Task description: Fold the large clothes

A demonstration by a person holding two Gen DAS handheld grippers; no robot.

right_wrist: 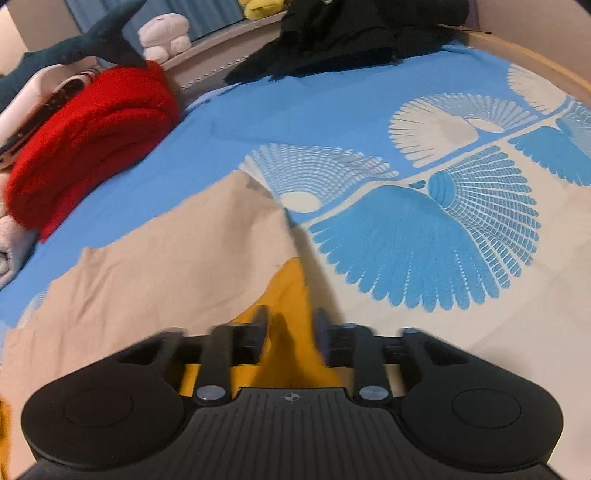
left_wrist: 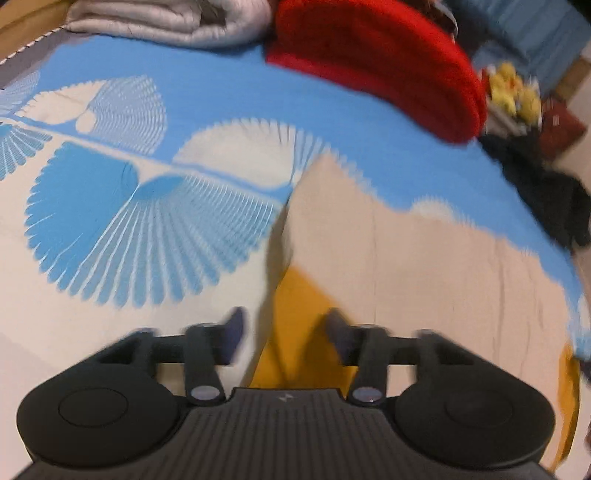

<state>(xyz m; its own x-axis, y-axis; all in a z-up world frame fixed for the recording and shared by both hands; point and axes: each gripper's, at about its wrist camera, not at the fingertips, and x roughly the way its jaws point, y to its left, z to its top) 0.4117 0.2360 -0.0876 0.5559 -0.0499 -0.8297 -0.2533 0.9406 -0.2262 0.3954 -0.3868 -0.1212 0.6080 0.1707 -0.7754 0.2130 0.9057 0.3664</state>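
Both hand-held grippers open-jawed above yellow garment

Spread across the near part of the bedsheet, a large garment, with its lining exposed at the near edge under the right gripper. In the left wrist view, same lining between the left gripper fingers (not pinched). Far left in the right view, a folded blanket; far centre, a clothes heap; behind the blanket, plush toys.
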